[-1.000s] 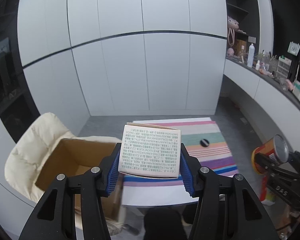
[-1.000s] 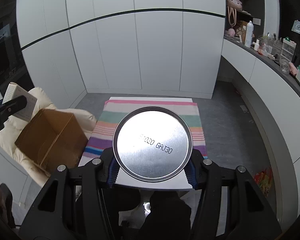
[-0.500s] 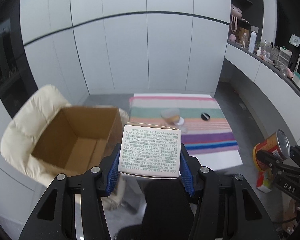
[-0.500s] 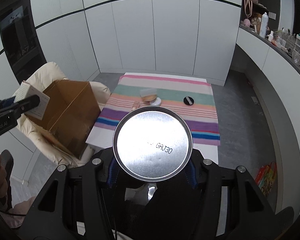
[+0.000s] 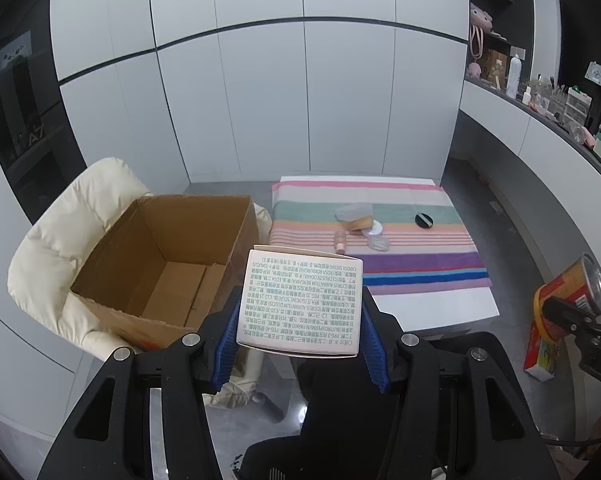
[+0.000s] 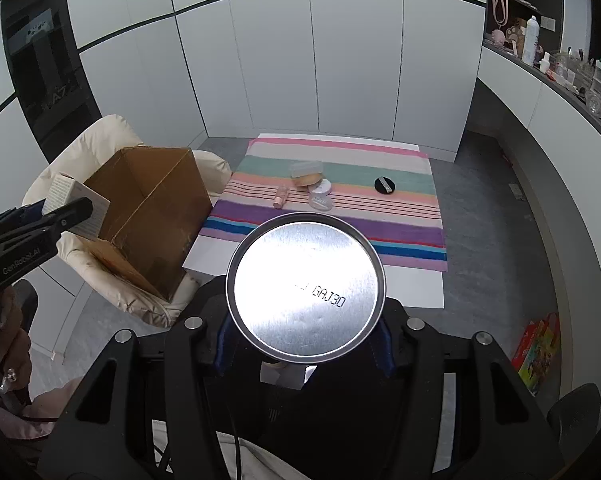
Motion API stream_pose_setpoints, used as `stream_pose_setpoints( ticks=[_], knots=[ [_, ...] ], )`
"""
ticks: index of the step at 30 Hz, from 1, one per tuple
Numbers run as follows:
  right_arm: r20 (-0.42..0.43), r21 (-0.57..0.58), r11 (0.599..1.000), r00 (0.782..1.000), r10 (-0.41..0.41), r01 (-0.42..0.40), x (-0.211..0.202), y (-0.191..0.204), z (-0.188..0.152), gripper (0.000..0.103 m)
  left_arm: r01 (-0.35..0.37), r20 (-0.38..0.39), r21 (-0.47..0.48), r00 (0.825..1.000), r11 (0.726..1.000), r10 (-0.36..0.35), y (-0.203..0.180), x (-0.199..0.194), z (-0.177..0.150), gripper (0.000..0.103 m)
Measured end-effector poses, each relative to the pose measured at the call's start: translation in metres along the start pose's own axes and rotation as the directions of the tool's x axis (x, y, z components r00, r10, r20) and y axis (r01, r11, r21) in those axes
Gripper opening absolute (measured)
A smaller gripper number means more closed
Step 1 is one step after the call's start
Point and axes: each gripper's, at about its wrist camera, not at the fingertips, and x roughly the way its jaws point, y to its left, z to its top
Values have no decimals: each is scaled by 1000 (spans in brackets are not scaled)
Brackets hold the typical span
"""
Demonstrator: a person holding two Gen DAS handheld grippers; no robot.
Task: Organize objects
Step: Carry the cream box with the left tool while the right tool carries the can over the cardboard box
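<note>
Left wrist view: the left gripper [image 5: 300, 340] fingers clamp a white printed carton [image 5: 300, 303] beside the open cardboard box [image 5: 168, 264] on a cream chair [image 5: 60, 236].

Right wrist view: the right gripper [image 6: 304, 344] fingers grip a can [image 6: 305, 294], its metal end facing the camera, above the striped counter [image 6: 328, 216].

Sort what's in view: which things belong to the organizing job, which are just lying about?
Job:
- carton, held in left gripper
- can, held in right gripper
- cardboard box, open, on the chair
- small cosmetics and black puff on the striped cloth

Lying about:
- colourful pack on floor
- counter clutter
</note>
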Motion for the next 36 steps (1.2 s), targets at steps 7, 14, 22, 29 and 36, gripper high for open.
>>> stream_pose_setpoints(
  ticks=[7, 14, 22, 29, 36],
  knots=[
    [-2, 3, 1000, 1000, -8, 8, -3, -1, -3, 56, 9, -24, -16, 1000, 1000, -10, 3, 3, -1, 54],
    [-28, -22, 1000, 1000, 6, -6, 7, 7, 1, 56, -17, -22, -13, 1000, 1000, 17, 10, -1, -7, 54],
    [-57, -96, 992, 996, 72, -77, 24, 40, 2, 56, -79, -36, -96, 996, 992, 76, 45, -8, -20, 54],
    [-76, -202, 967, 987, 143, -156, 35, 89, 3, 56, -149, -48, -169, 989, 974, 143, 82, -22, -38, 54],
    [-113, -311, 918, 968, 223, -248, 47, 146, 0, 56, -220, -73, -247, 975, 944, 208, 121, -37, -57, 54]
  ],
)
